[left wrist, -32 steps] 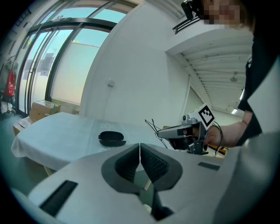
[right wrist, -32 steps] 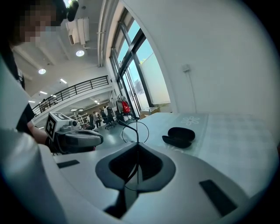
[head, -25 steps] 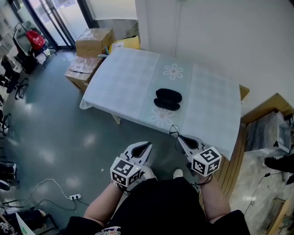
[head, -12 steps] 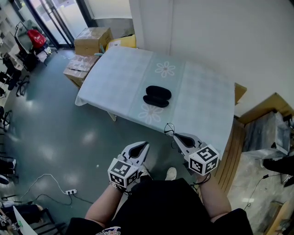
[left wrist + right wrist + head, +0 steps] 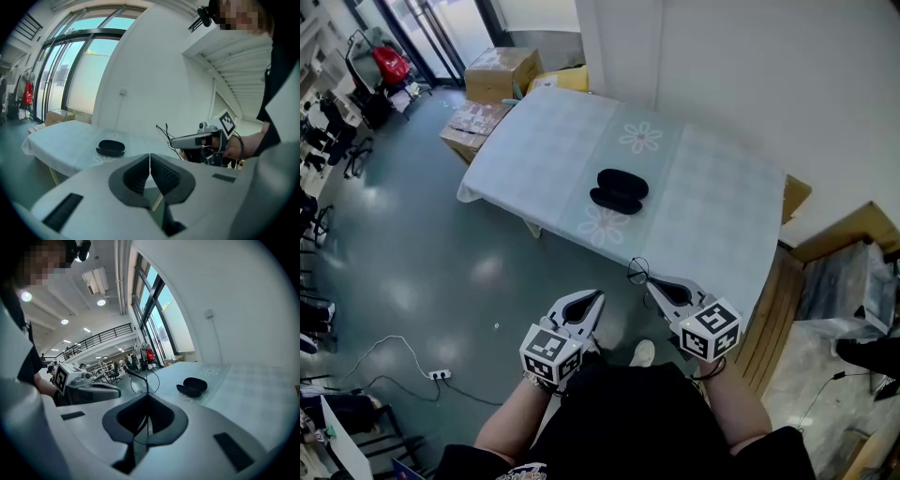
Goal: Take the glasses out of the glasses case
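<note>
Black against the pale cloth, the glasses case sits near the middle of the bench, apparently hinged open and well apart from you, so neither tool can reach it from here. You hold both low at your waist, aimed toward it. The left tongs are pressed together on nothing, and the right tongs are closed with a thin black wire loop pinched at their tips.

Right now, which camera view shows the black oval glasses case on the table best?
The head view: it looks down on the black oval glasses case, whole and unobstructed. The left gripper view and the right gripper view show it only small, from the side.
</note>
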A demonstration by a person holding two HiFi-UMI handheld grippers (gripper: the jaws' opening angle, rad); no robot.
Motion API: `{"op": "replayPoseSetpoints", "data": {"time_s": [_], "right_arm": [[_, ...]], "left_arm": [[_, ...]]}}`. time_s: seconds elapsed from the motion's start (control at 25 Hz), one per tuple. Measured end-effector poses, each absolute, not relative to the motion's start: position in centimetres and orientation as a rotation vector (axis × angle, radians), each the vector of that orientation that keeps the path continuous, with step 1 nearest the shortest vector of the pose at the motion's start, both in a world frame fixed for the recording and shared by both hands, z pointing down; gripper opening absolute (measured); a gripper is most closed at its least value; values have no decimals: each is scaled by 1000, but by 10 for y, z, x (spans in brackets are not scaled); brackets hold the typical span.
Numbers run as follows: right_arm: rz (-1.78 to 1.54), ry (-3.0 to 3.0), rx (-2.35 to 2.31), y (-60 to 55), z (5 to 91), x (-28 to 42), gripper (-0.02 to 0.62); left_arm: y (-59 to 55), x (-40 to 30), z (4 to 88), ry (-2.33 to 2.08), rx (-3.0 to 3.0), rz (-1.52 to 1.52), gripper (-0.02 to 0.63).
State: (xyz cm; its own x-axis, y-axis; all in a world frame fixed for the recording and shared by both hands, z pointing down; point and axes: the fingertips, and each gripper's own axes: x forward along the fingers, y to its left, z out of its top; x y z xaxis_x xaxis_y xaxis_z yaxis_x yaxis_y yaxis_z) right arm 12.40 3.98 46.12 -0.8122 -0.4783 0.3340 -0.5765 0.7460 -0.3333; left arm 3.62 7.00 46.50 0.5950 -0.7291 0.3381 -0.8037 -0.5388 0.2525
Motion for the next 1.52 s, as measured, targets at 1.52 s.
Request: {"op": "replayPoseSetpoints", "data": {"time_s": [1.52], "right_arm": [[670,-2719,769,62,475,132,25]], "left_arm": [[86,42,475,-1271,2405,286,30]]}}
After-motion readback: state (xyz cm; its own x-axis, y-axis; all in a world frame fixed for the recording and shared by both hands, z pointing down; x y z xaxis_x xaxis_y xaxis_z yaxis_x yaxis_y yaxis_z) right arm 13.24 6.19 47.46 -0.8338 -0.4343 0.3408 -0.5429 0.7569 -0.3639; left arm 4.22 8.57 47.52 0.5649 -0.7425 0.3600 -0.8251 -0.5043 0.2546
